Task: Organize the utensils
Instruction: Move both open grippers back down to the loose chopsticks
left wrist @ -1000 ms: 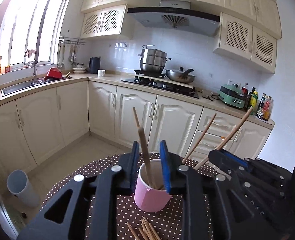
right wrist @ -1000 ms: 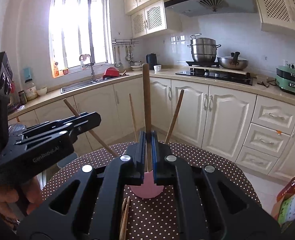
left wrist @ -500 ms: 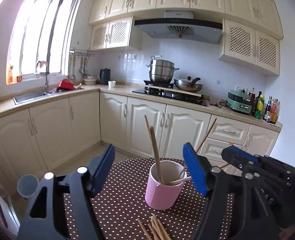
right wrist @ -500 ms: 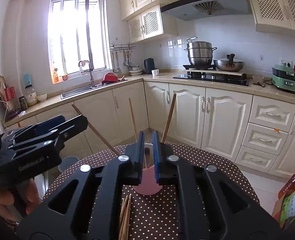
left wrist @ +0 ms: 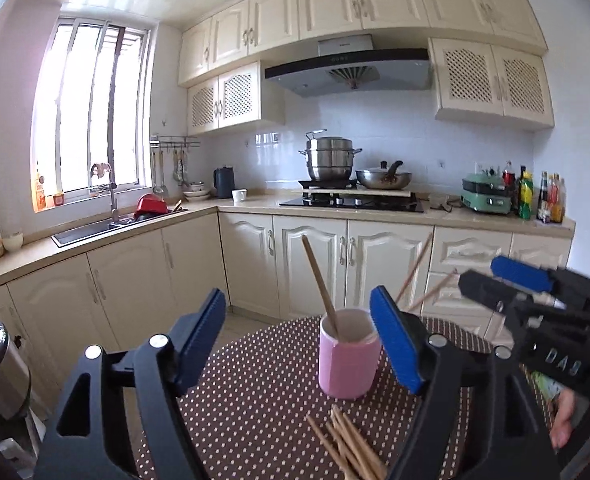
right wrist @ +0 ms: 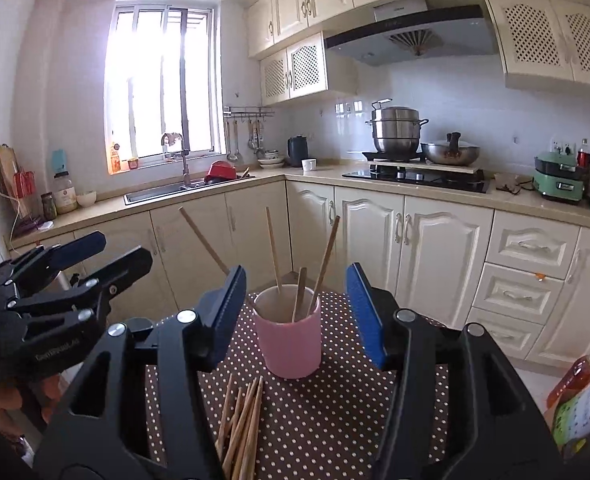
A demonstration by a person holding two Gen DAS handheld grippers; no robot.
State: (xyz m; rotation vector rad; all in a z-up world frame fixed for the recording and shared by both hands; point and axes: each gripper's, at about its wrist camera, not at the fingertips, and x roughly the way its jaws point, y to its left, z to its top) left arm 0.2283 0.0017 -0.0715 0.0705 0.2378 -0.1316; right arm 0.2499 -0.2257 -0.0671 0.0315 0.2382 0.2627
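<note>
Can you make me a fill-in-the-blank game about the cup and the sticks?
1. The cup is coloured ____.
2. The loose chopsticks lie on the ____ tablecloth.
3. The right gripper holds ____.
4. The chopsticks in the cup stick out of its ____.

Missing words: pink; dotted; nothing; top

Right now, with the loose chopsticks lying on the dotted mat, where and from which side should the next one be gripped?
Grip a loose chopstick near its far tip, closest to the pink cup, coming down from above. The pile fans apart there, so one stick can be singled out, while the near ends bunch together. Both hand-held grippers, right and left, are opening with nothing between the jaws.
</note>
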